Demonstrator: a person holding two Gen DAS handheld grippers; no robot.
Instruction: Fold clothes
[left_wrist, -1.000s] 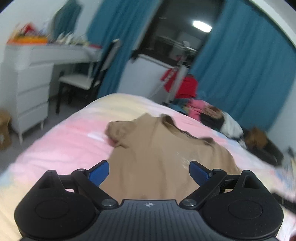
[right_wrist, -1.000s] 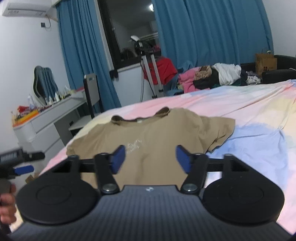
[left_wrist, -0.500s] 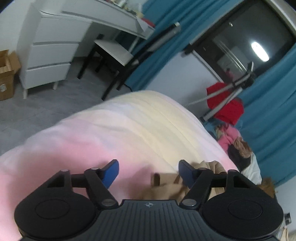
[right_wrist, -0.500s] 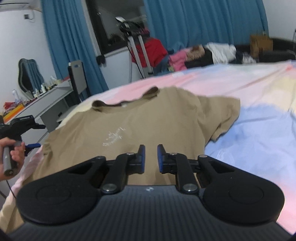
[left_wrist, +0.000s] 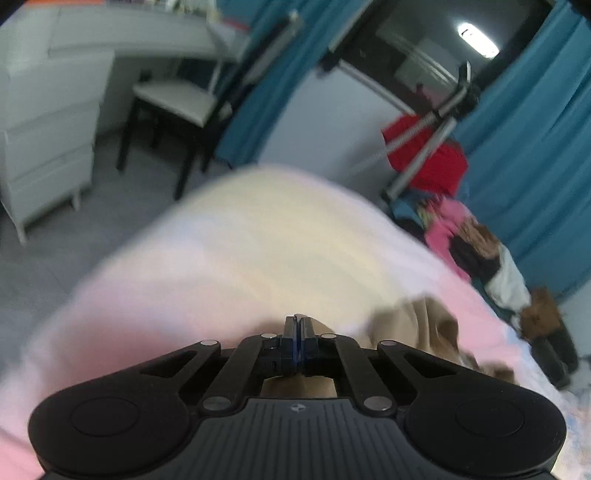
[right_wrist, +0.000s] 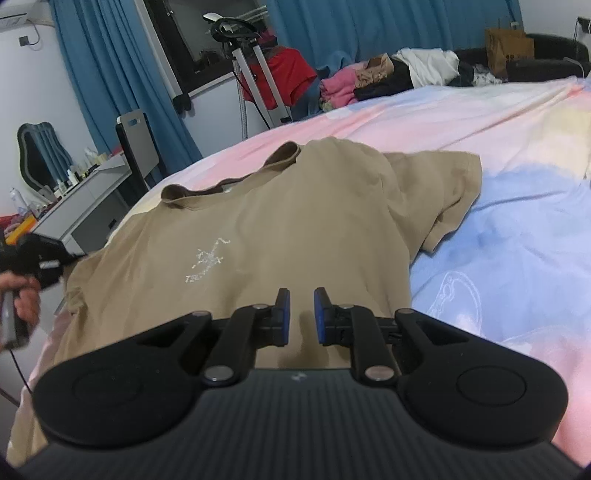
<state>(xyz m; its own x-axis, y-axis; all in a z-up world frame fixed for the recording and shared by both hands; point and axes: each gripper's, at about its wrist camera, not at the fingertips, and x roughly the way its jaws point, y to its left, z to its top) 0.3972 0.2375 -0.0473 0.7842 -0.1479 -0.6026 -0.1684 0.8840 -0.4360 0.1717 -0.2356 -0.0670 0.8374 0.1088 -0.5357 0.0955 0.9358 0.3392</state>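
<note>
A tan T-shirt (right_wrist: 277, 221) lies spread face up on the pastel bed sheet (right_wrist: 517, 221), collar away from me. My right gripper (right_wrist: 299, 314) sits low on the shirt's near hem, its jaws narrowed to a small gap with tan fabric pinched between the pads. My left gripper (left_wrist: 297, 323) is shut, with tan shirt (left_wrist: 417, 325) fabric at its tips. In the right wrist view a hand (right_wrist: 18, 295) holds the left gripper (right_wrist: 55, 258) at the shirt's left edge, where the cloth is bunched.
Beyond the bed's far side lie a pile of clothes (right_wrist: 388, 74) and a brown paper bag (right_wrist: 508, 48). A metal stand with a red garment (left_wrist: 432, 158), a chair (left_wrist: 177, 99) and white drawers (left_wrist: 44, 147) stand off the bed's left corner.
My left gripper swung left from over the shirt to its side edge and closed. My right gripper sank onto the near hem and closed from wide to a narrow gap.
</note>
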